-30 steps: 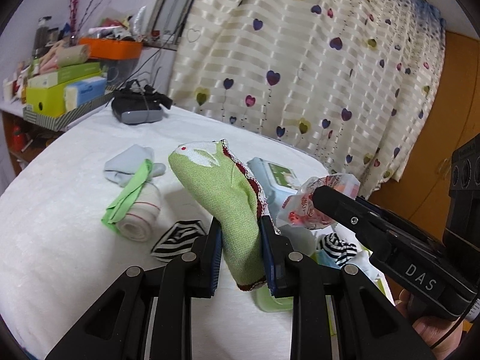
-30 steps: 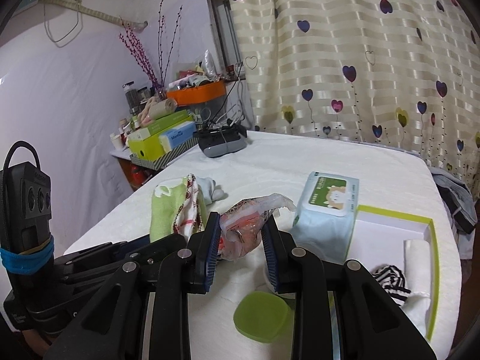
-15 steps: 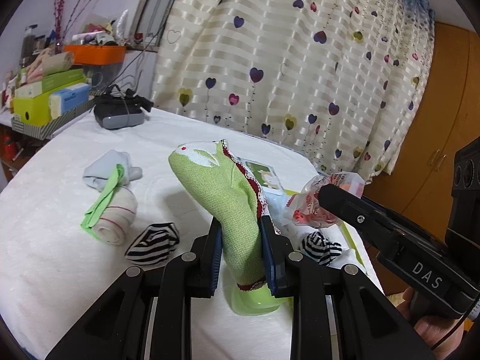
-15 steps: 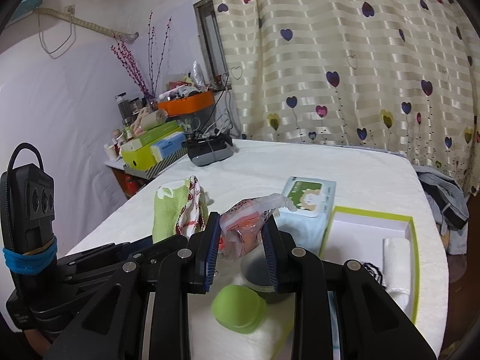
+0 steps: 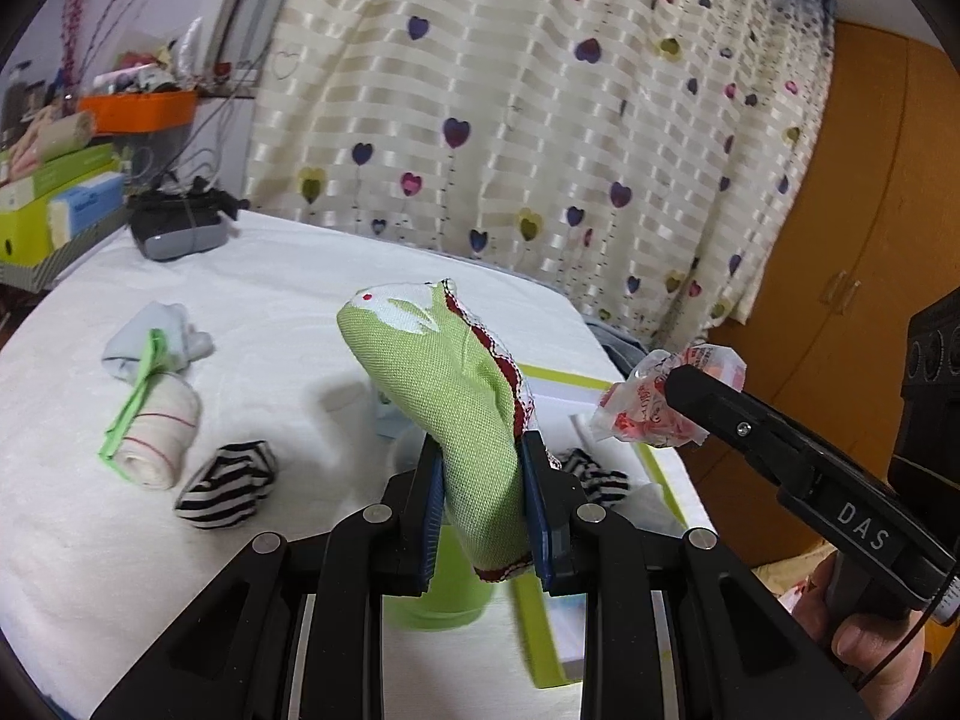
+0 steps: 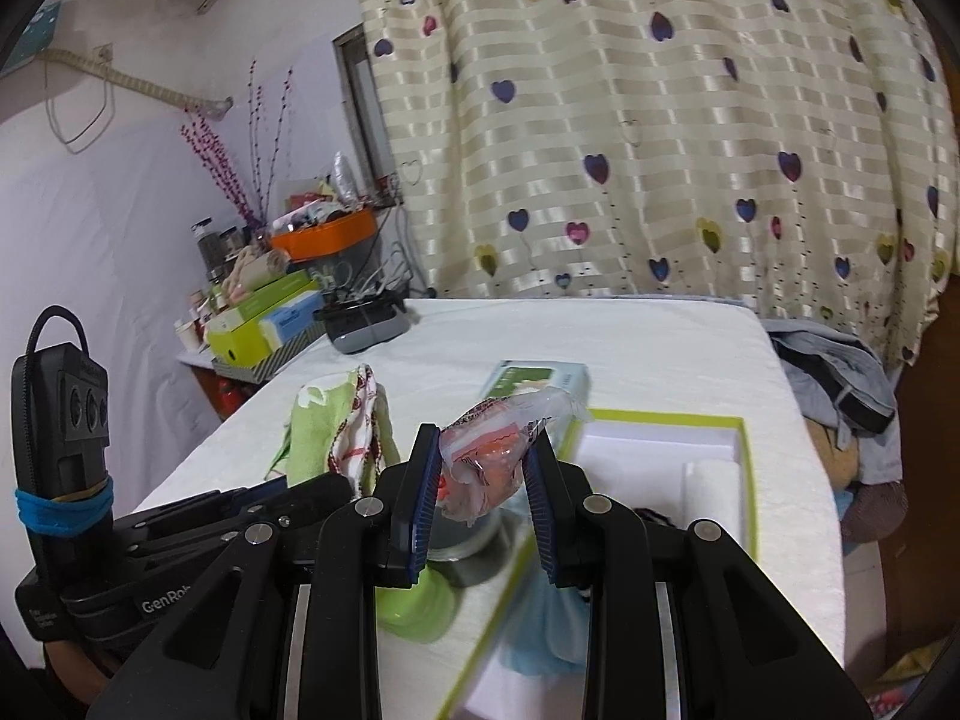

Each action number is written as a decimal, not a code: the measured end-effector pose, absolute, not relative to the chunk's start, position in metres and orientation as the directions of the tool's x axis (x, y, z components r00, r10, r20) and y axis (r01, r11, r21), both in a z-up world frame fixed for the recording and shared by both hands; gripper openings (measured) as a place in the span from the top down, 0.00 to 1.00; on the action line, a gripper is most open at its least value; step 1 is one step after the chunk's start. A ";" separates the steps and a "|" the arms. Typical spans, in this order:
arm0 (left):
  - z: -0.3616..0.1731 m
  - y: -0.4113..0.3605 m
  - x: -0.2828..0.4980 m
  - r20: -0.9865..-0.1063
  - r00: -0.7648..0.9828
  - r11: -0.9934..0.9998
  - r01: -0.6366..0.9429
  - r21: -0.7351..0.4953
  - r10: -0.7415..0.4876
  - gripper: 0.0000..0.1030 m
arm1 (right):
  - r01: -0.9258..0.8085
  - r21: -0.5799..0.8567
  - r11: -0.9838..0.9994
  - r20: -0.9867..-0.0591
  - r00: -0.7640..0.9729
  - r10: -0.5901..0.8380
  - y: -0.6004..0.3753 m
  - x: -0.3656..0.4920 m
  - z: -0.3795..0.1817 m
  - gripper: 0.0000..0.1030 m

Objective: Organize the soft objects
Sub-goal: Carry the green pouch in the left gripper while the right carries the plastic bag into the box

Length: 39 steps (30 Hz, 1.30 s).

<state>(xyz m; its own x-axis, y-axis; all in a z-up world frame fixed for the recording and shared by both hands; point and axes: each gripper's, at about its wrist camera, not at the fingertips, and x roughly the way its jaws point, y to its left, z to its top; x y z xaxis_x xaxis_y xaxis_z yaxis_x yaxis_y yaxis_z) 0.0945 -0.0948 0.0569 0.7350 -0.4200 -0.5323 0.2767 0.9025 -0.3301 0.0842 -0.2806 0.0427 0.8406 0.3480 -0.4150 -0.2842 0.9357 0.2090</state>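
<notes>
My left gripper [image 5: 483, 510] is shut on a green fabric pouch [image 5: 444, 384] with a white bird print and red-and-white lace trim, held upright above the bed. To its right my right gripper [image 6: 480, 498] is shut on a crinkled clear plastic packet [image 6: 489, 459] with red and orange print; the same plastic packet [image 5: 648, 414] shows in the left wrist view. Below them lies a white box with a green rim [image 6: 654, 450], holding a rolled white cloth [image 6: 711, 480] and a striped sock [image 5: 594, 471]. A green lid [image 6: 414, 606] sits beside the box.
On the white bed [image 5: 270, 276] lie a rolled cloth with a green band [image 5: 153, 429], a pale blue sock [image 5: 141, 333] and a black-and-white striped sock [image 5: 228, 483]. A tissue pack [image 6: 537, 378] sits behind the box. A headset [image 5: 177, 225] rests far left; clothes [image 6: 834, 378] lie off the bed's right.
Both grippers have moved to the right together with their loads, over the green-rimmed box. The rolled cloth and striped sock have slid left in the left wrist view.
</notes>
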 end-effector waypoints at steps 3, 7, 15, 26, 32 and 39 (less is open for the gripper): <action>0.057 -0.106 0.093 -0.536 0.721 0.896 0.301 -0.327 -0.438 0.78 | -0.270 0.213 0.939 -0.417 0.844 0.338 -0.290 0.081 0.042 0.72; 0.055 -0.120 0.092 -0.543 0.706 0.889 0.328 -0.318 -0.455 0.78 | -0.252 0.219 0.943 -0.418 0.849 0.324 -0.302 0.079 0.040 0.72; 0.049 -0.146 0.100 -0.567 0.666 0.875 0.369 -0.313 -0.484 0.77 | -0.199 0.238 0.951 -0.418 0.862 0.286 -0.331 0.080 0.037 0.72; 0.044 -0.178 0.132 -0.602 0.632 0.871 0.401 -0.285 -0.488 0.77 | -0.150 0.267 0.952 -0.452 0.853 0.261 -0.358 0.109 0.019 0.72; 0.033 -0.196 0.162 -0.638 0.605 0.874 0.406 -0.267 -0.477 0.77 | -0.129 0.272 0.953 -0.487 0.836 0.252 -0.368 0.135 0.005 0.72; 0.014 -0.214 0.188 -0.687 0.565 0.879 0.404 -0.253 -0.457 0.77 | -0.096 0.274 0.957 -0.558 0.794 0.239 -0.376 0.165 -0.017 0.72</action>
<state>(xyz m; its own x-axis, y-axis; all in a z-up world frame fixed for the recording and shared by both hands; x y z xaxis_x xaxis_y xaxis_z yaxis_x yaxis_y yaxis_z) 0.1882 -0.2137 0.0145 0.5647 -0.4573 -0.6870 0.4041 0.8790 -0.2530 0.1649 -0.3763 -0.0169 0.7943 0.2394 -0.5584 -0.0962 0.9570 0.2735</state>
